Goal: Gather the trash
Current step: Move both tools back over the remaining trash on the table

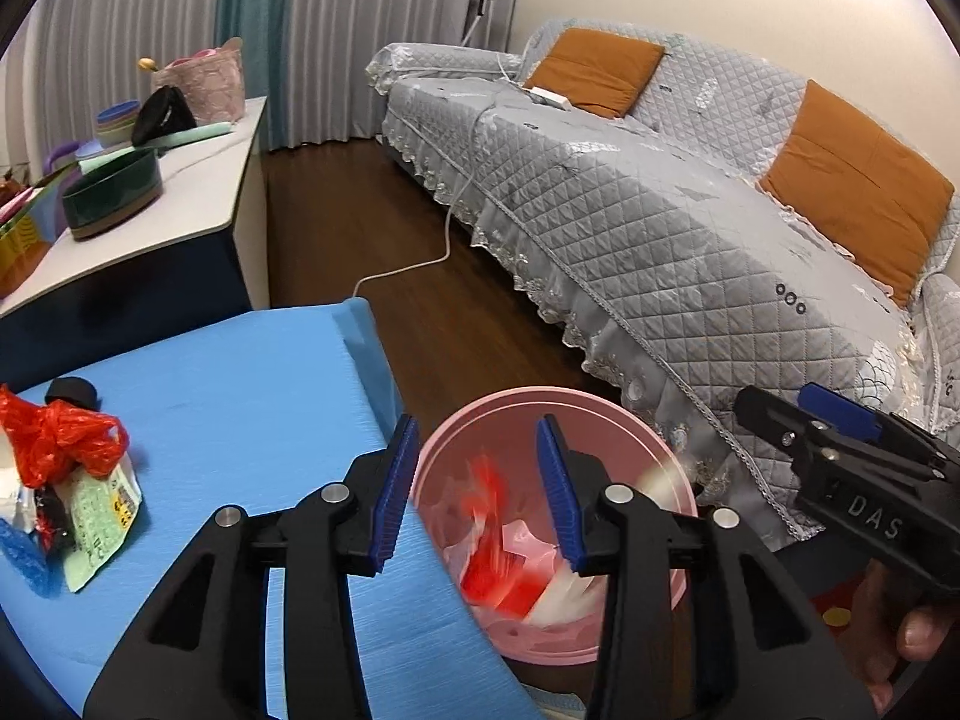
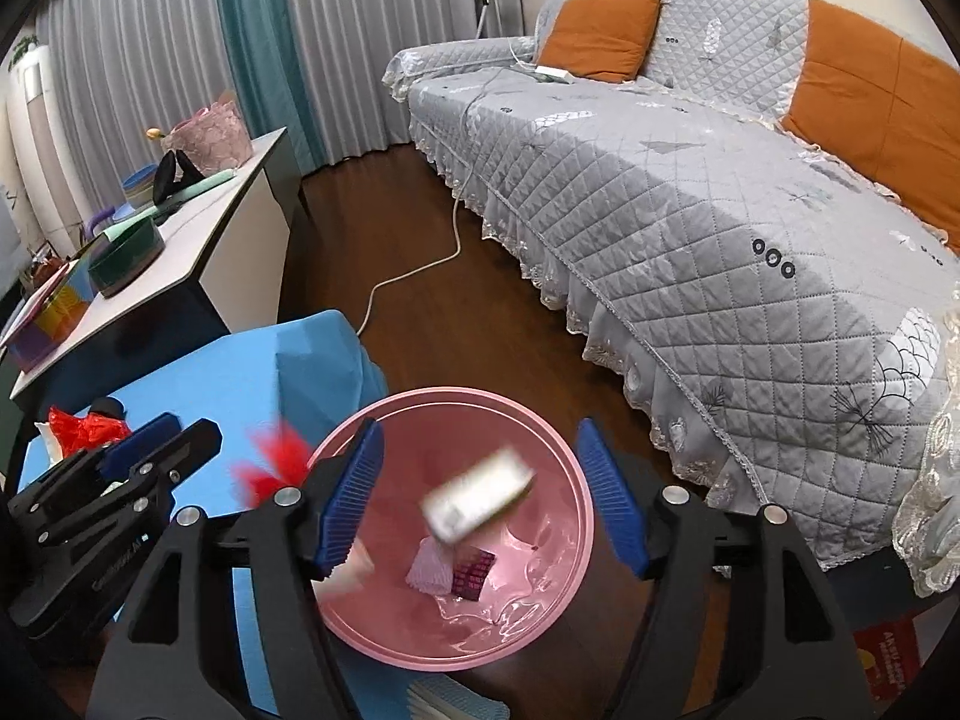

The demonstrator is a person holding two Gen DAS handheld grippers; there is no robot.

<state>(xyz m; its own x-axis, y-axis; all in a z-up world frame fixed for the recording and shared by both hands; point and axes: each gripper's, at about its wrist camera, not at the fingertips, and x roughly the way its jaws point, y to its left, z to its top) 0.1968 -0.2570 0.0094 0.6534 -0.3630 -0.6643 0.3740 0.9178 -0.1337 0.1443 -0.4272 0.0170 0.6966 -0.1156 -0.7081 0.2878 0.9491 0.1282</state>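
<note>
A pink bin point(image 1: 624, 450) stands on the floor beside the blue table point(image 1: 240, 396). My left gripper point(image 1: 477, 498) hangs open over it, and a blurred red plastic scrap point(image 1: 492, 498) lies loose between the pads point(image 1: 396, 492). My right gripper point(image 2: 480, 504) is open above the same bin point(image 2: 444, 394), with a blurred white packet point(image 2: 480, 498) in mid-air between its pads, touching neither. A white foam piece point(image 2: 429, 570) and a dark red wrapper point(image 2: 474, 577) lie on the bin's bottom. More trash sits on the table: a red plastic bag point(image 1: 54, 438) and green paper point(image 1: 102, 516).
A grey quilted sofa point(image 1: 660, 228) with orange cushions point(image 1: 594, 69) runs along the right. A white cable point(image 1: 432, 258) trails over the dark wood floor. Behind the blue table, a white side table point(image 1: 198, 186) carries a green dish point(image 1: 114, 192) and baskets.
</note>
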